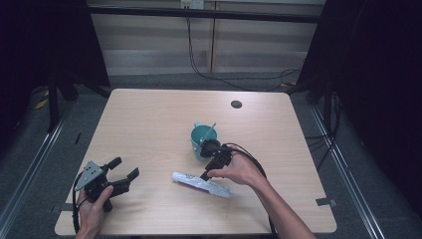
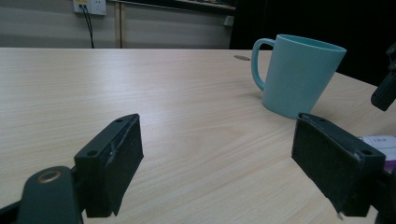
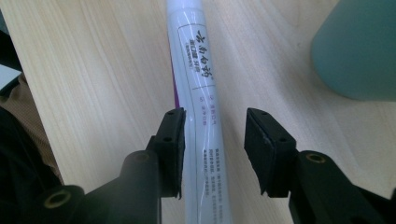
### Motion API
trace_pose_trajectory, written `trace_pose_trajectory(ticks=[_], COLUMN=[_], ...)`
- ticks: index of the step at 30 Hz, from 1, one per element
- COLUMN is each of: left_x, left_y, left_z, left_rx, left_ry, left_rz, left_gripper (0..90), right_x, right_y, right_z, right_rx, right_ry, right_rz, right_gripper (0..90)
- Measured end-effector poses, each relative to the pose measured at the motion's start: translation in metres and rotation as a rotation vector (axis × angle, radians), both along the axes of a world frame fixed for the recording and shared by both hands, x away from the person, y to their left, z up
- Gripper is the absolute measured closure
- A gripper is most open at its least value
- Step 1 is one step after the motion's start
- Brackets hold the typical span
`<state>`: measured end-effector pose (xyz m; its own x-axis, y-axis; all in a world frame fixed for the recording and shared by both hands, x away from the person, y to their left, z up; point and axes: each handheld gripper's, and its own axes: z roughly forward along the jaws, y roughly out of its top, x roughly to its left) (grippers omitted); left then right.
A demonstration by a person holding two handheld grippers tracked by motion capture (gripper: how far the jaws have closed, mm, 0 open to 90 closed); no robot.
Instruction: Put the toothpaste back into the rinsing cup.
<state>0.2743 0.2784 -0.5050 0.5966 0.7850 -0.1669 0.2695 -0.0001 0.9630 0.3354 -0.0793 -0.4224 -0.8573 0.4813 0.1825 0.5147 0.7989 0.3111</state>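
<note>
Toothpaste tube [image 3: 201, 93] between spread right tongs [image 3: 215, 149]; teal mug [image 1: 203, 139] just beside; left tongs [image 1: 124, 172] spread.

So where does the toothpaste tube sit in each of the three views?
High view: toothpaste tube lies low centre, under the right gripper.
Left gripper view: just its end at the right edge, behind the jaw.
Right gripper view: runs up the middle, between the open jaws.
Shared landmark: the teal mug.

High view overhead, claw views close, sharing teal mug [image 1: 203, 138]
</note>
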Motion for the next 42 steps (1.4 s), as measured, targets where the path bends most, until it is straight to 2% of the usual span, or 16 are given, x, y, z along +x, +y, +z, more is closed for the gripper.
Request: trace_pose_trajectory(ticks=[6,10,17,25,30,33,37,42], left_x=[0.0,0.0,0.0,0.0,0.0,0.0,0.0,0.0], left_y=[0.0,0.0,0.0,0.0,0.0,0.001,0.0,0.001], left_z=[0.0,0.0,0.0,0.0,0.0,0.0,0.0,0.0], left_rx=[-0.003,0.0,-0.002,-0.002,-0.002,0.004,-0.004,0.006], left_ry=[0.005,0.0,0.0,0.001,0.0,0.001,0.002,0.001], left_rz=[-0.004,-0.002,-0.005,-0.005,-0.006,-0.008,-0.005,-0.01], left_gripper=[16.2,16.1,16.1,16.0,16.0,16.1,16.0,16.0], right_x=[0.002,0.003,0.006,0.007,0.008,0.006,0.007,0.003], right_y=[0.005,0.009,0.019,0.023,0.027,0.031,0.033,0.039], right_z=[-0.003,-0.007,-0.019,-0.025,-0.031,-0.034,-0.036,-0.043], right_rx=[-0.023,-0.043,-0.089,-0.106,-0.121,-0.132,-0.132,-0.147], right_ry=[0.025,0.041,0.068,0.084,0.077,0.058,0.064,0.074], right_rz=[0.022,0.044,0.076,0.087,0.104,0.119,0.13,0.139], right_gripper=[55.7,57.0,57.1,55.0,55.0,56.0,57.7,60.1])
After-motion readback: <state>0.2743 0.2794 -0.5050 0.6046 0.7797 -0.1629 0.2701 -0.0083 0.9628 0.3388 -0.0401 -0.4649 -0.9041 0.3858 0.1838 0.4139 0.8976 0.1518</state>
